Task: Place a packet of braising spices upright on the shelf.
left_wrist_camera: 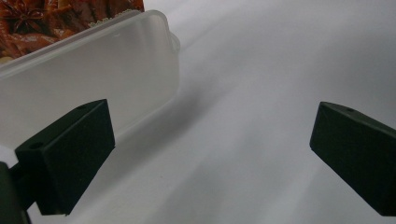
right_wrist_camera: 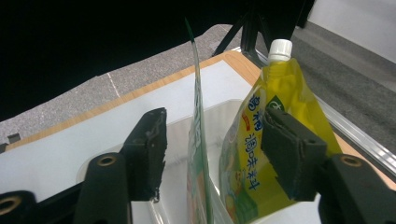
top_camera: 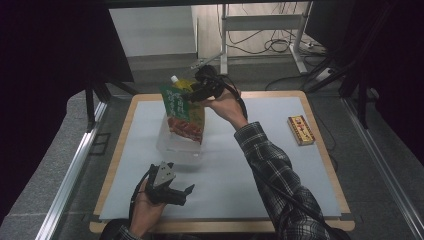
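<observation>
A flat pouch with a green top and a red food picture stands upright in a clear plastic tub. Behind it stands a yellow spouted pouch with a white cap. My right gripper is at the pouches' tops and open. In the right gripper view the flat pouch's thin edge rises between the jaws of the right gripper, untouched by the left jaw. The yellow pouch is at the right jaw. My left gripper rests open near the front edge, by the tub, with nothing inside the left gripper.
A small yellow and red box lies at the table's right side. A pale mat covers the wooden table. Metal rails run along both sides, and stand legs and cables sit beyond the far edge.
</observation>
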`<state>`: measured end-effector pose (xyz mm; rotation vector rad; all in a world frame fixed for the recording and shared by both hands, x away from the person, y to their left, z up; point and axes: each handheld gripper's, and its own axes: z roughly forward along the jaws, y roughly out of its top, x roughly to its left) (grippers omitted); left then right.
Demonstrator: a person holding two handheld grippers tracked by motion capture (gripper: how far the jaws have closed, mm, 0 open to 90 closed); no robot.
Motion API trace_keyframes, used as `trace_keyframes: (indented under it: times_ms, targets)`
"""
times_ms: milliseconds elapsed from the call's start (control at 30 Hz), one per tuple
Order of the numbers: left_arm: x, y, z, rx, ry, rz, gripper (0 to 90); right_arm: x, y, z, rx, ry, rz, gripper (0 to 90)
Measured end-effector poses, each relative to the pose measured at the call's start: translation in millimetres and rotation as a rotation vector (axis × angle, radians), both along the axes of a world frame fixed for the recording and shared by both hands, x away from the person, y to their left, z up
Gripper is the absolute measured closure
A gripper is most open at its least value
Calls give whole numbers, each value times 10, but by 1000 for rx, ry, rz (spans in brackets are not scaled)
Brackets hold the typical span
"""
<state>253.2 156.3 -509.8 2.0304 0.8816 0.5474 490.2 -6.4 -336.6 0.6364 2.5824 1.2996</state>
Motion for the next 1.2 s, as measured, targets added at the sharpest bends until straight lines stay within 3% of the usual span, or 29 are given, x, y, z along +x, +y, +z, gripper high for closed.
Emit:
trace_keyframes:
  times_ms: [500, 667, 833, 1200]
  targets:
    - [1, -2, -4, 1, 1, 3, 0, -135, -191, -48, -3, -19, -2, 329]
    - [0, -4, -5, 1, 2, 3, 0, -170, -258, -77, -9, -20, -20, 306]
    - [0, -9, -8, 5, 3, 2, 0, -231, -325, -115, -40, -57, -38, 275]
    - [2, -17, -13, 12, 5, 2, 0, -303, -546, -238, -41, -70, -72, 227]
